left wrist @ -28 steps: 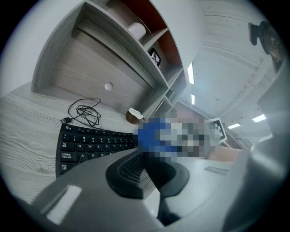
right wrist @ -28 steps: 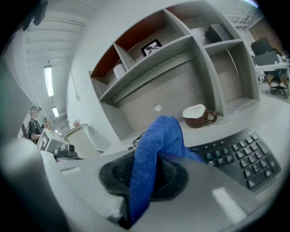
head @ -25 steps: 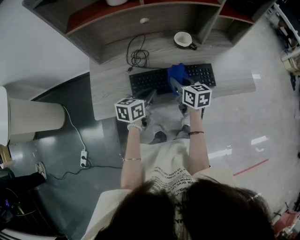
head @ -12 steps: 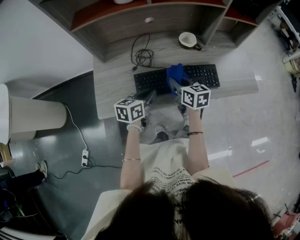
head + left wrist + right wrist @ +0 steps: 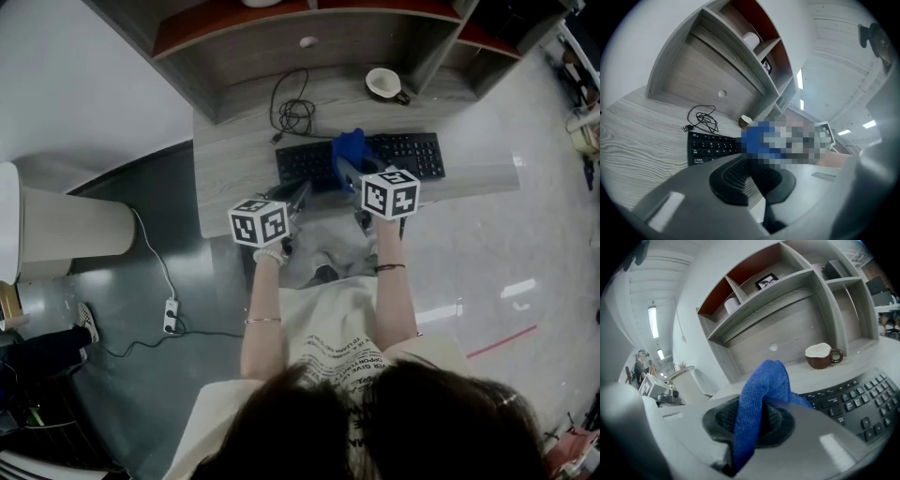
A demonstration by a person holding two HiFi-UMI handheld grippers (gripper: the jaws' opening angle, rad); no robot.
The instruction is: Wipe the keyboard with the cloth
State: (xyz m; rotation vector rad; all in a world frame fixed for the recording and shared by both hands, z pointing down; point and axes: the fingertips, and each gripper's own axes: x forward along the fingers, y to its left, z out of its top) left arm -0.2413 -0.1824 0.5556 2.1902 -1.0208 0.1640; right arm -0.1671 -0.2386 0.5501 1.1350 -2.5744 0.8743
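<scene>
Rightward by a little, the desk [image 5: 225, 169] and black keyboard [image 5: 412, 155] have shifted in the head view since a second ago, so the blue cloth [image 5: 349, 148] now sits nearer the keyboard's middle.
The keyboard's long axis runs left to right along the desk's front edge. The right gripper [image 5: 349, 174] has its jaws clamped on the cloth, a nubby blue fold arching onto the keys; only its own view shows that pinch [image 5: 750, 423]. The left gripper [image 5: 752, 176], jaws pressed together on nothing, hangs by the keyboard's left end, near a coiled cable [image 5: 704, 119].
</scene>
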